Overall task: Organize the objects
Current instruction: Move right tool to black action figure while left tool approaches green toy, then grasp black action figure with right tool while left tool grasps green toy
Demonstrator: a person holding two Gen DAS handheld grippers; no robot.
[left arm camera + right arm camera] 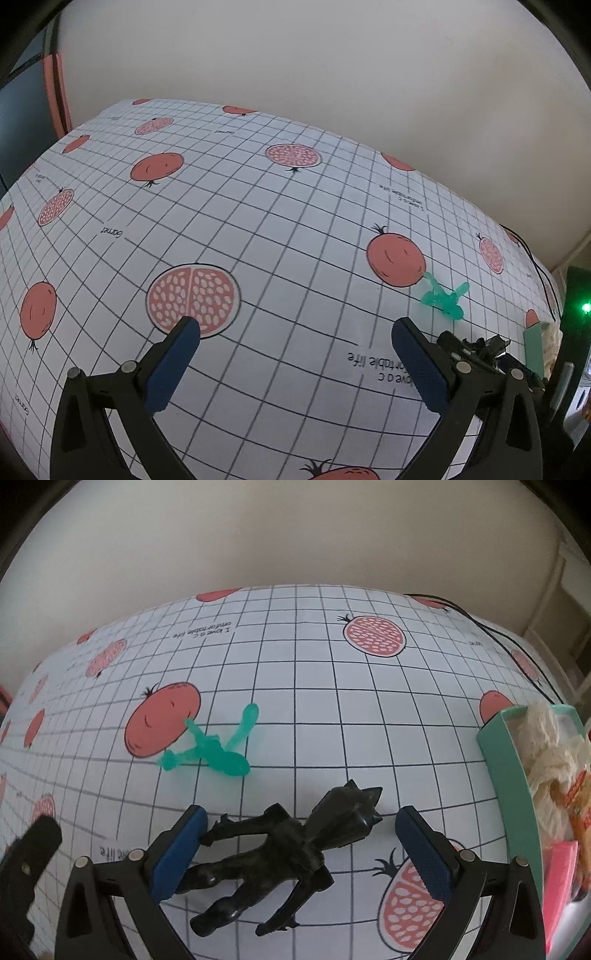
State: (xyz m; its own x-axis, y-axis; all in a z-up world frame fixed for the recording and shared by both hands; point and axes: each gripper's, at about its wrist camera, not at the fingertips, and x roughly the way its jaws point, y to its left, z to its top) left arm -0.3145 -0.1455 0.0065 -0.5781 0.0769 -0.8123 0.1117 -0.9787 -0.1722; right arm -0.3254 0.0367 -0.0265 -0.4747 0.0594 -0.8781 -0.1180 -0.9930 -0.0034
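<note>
A black toy figure (280,853) lies flat on the grid-and-pomegranate tablecloth (314,701), between the wide-apart blue-padded fingers of my right gripper (301,825), which is open and not gripping it. A translucent green toy figure (214,749) lies just beyond it, partly over a printed pomegranate. In the left wrist view the green figure (443,295) sits ahead and to the right of my open, empty left gripper (295,330). The black figure (476,345) peeks out behind the left gripper's right finger.
A teal box (506,775) holding cream yarn (546,749), an orange packet and something pink stands at the right edge. A black cable (495,635) runs across the far right corner. A pale wall lies beyond the table's far edge. A green light (585,307) glows at far right.
</note>
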